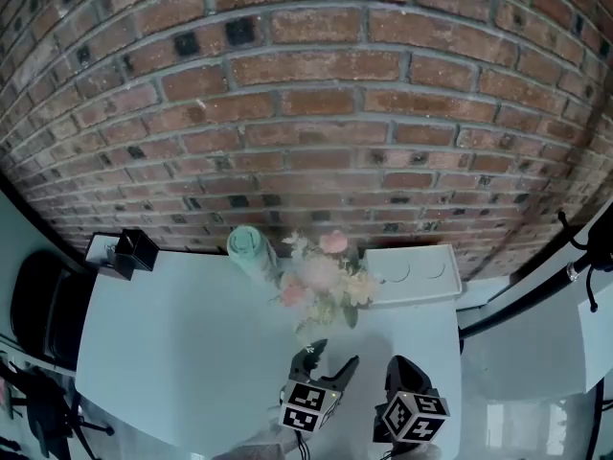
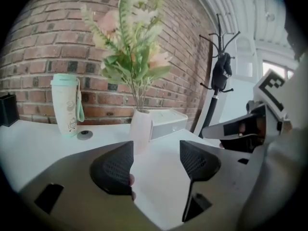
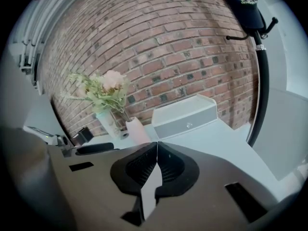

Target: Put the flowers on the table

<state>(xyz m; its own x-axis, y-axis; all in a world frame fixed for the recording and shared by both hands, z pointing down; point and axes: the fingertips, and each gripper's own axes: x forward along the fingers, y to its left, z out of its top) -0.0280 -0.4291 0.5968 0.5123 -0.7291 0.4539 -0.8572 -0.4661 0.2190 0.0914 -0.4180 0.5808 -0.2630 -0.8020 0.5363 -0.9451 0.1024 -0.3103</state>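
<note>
A bunch of pink and cream flowers (image 1: 321, 281) with green leaves stands upright in a slim pale pink vase (image 2: 140, 130) on the white table (image 1: 182, 343), near the brick wall. The flowers (image 2: 134, 42) rise above the vase in the left gripper view, and the flowers (image 3: 103, 90) and vase (image 3: 137, 130) show at left in the right gripper view. My left gripper (image 1: 330, 357) is open just short of the vase, nothing between its jaws. My right gripper (image 1: 402, 377) is shut and empty, to the right of the left one.
A mint green tumbler (image 1: 249, 247) stands left of the flowers by the wall. A white box (image 1: 412, 274) lies to the right of them. A black holder (image 1: 134, 250) sits at the table's far left corner. A black coat stand (image 2: 219, 81) is beyond the table's right edge.
</note>
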